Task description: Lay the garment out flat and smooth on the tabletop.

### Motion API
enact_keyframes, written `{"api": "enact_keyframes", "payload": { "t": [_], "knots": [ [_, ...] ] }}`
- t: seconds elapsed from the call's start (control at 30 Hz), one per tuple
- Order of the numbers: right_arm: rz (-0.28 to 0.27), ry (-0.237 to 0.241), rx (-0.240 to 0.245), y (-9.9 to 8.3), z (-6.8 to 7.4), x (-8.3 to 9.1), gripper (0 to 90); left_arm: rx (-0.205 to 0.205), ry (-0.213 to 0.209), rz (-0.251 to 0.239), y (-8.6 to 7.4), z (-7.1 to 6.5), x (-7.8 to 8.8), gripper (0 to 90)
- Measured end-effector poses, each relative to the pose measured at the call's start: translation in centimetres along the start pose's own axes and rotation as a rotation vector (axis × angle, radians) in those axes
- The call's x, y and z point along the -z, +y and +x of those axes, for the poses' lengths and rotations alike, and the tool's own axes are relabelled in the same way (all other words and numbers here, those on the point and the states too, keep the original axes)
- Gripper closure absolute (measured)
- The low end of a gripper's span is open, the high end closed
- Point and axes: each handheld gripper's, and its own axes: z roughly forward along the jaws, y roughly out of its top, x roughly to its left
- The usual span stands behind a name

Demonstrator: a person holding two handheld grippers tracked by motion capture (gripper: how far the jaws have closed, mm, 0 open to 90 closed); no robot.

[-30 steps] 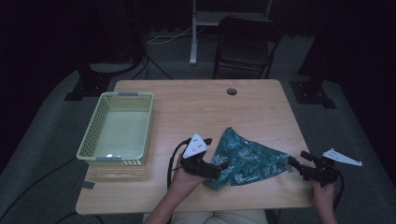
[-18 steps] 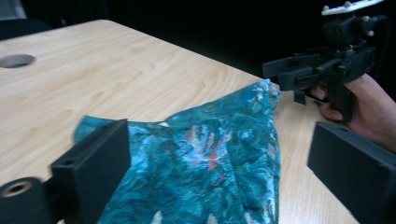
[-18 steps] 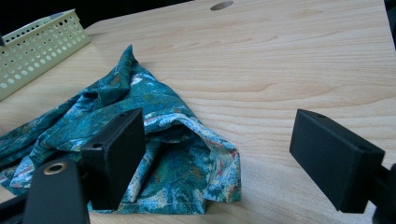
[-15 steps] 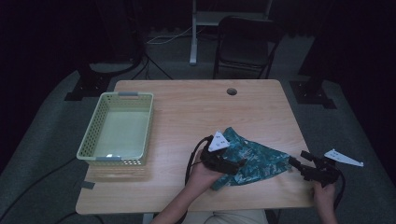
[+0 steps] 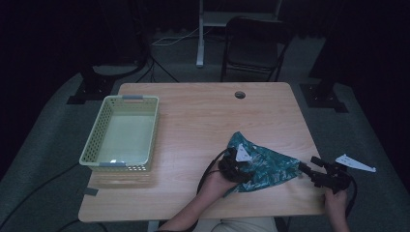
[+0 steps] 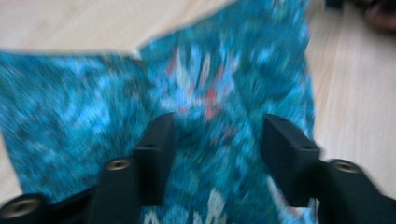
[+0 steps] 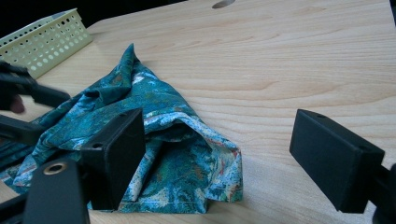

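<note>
Tabletop (image 5: pixel 193 125): teal cloth (image 5: pixel 270 164) runs left-right; left gripper (image 6: pixel 215 140) closing astride it, right gripper (image 7: pixel 219 154) open.

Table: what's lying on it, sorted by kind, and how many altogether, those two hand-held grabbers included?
Cloth, teal patterned: 1
Basket, pale green: 1
Grippers: 2, left gripper and right gripper
Total: 4
</note>
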Motion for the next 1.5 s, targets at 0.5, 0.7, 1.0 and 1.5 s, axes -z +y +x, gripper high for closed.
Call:
{"api": "enact_keyframes", "payload": {
  "t": [0.5,0.7,1.0,1.5],
  "knots": [
    [0.009,0.002,0.004,0.0,0.0,-0.1,17.4,0.063,0.006,-0.069,-0.5,1.2,1.1,85.7],
    [0.011,0.004,0.002,0.0,0.0,-0.1,17.4,0.084,0.048,-0.142,0.0,2.3,4.0,85.8],
    [0.015,0.004,-0.001,0.0,0.0,-0.1,17.4,0.171,0.123,-0.193,-1.5,4.9,7.0,85.8],
    [0.017,0.005,-0.005,0.0,0.0,-0.2,17.4,0.342,0.256,-0.144,-6.7,9.1,8.5,85.1]
  ]
}}
